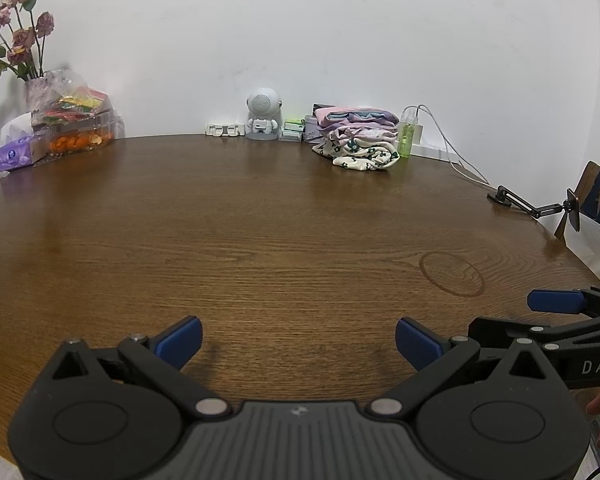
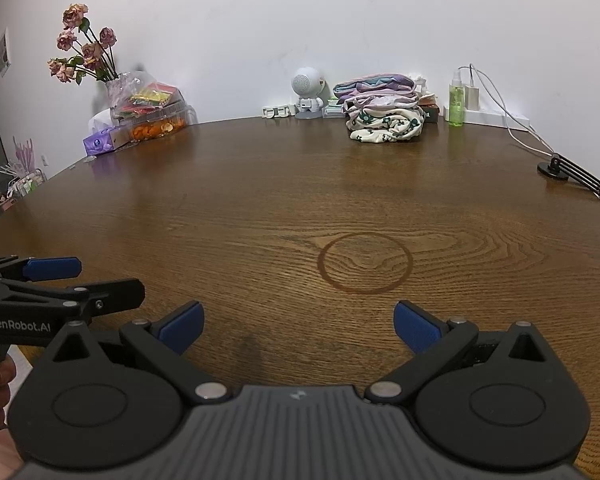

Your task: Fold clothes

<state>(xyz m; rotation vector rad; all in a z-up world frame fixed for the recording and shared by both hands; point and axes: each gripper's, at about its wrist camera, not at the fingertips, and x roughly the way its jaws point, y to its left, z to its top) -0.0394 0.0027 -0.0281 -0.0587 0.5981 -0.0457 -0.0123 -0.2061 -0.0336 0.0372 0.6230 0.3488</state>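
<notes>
A stack of folded clothes [image 1: 356, 136], pink and lilac on top and cream with green flowers below, sits at the far edge of the brown wooden table [image 1: 260, 232]; it also shows in the right wrist view [image 2: 384, 114]. My left gripper [image 1: 299, 342] is open and empty, low over the near part of the table. My right gripper [image 2: 298, 326] is open and empty beside it, to its right. Each gripper shows at the edge of the other's view. No loose garment is in view.
Along the far edge stand a vase of dried roses [image 2: 88, 52], a bag and box of snacks [image 1: 76, 120], a purple tissue box [image 1: 14, 154], a small astronaut figure [image 1: 263, 120], a green spray bottle [image 2: 456, 106] and a charger with cable [image 2: 500, 108]. A black jointed stand [image 2: 572, 172] sits at the right edge.
</notes>
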